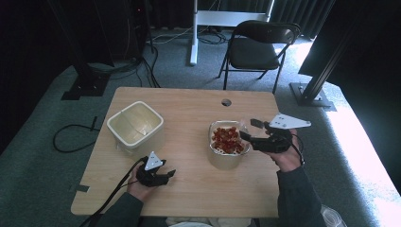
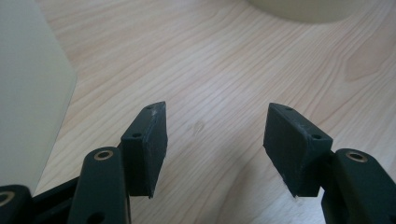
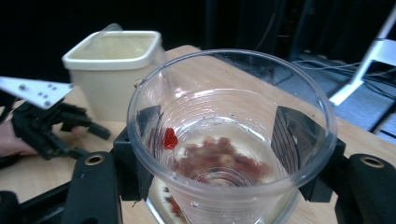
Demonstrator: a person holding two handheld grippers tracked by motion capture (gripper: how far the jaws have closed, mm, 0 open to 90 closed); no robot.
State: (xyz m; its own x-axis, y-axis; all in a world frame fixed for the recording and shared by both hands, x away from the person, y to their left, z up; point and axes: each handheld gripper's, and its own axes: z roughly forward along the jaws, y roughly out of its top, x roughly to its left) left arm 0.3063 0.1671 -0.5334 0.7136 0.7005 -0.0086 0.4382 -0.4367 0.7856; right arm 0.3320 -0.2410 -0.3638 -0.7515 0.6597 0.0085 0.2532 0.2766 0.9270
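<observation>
While my right gripper (image 3: 219,154) clamps a clear plastic cup (image 3: 231,135) between its jaws, I hold the cup tipped over the round tub (image 1: 227,158) of red pieces (image 1: 228,139) at the table's right side. One red piece (image 3: 169,138) clings to the cup's inner wall. My left gripper (image 2: 215,140) rests low on the wooden table (image 1: 189,109) with jaws wide apart and nothing between them, just beside the square cream container (image 1: 135,124)
</observation>
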